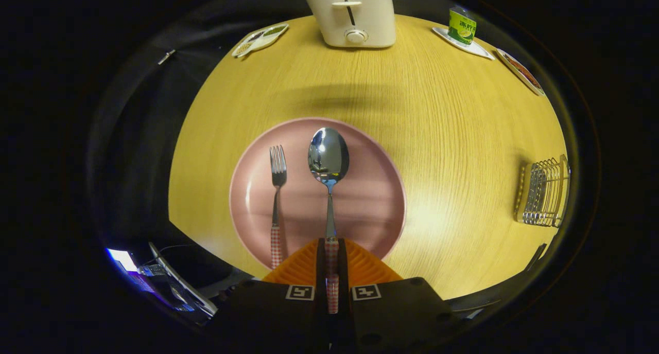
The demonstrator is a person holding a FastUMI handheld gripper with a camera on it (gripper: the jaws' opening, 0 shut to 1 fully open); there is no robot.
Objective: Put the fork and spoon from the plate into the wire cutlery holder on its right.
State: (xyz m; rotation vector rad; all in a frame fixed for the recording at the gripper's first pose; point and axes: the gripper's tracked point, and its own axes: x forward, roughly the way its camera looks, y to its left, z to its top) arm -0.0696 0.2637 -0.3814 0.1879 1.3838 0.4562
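A pink plate (368, 199) lies on the round wooden table just ahead of my fingers. My gripper (332, 264) is shut on the checked handle of a spoon (328, 158), whose shiny bowl reaches out over the middle of the plate. A fork (277, 199) with the same checked handle lies on the plate to the left of the spoon, tines pointing away from me. The wire cutlery holder (543, 192) stands on the table far to the right of the plate.
A white toaster (352, 17) stands at the table's far edge. A green can on a small white dish (462, 27) and another dish (521, 71) sit at the far right, and a small dish (260, 39) at the far left. Bare tabletop (458, 153) separates plate and holder.
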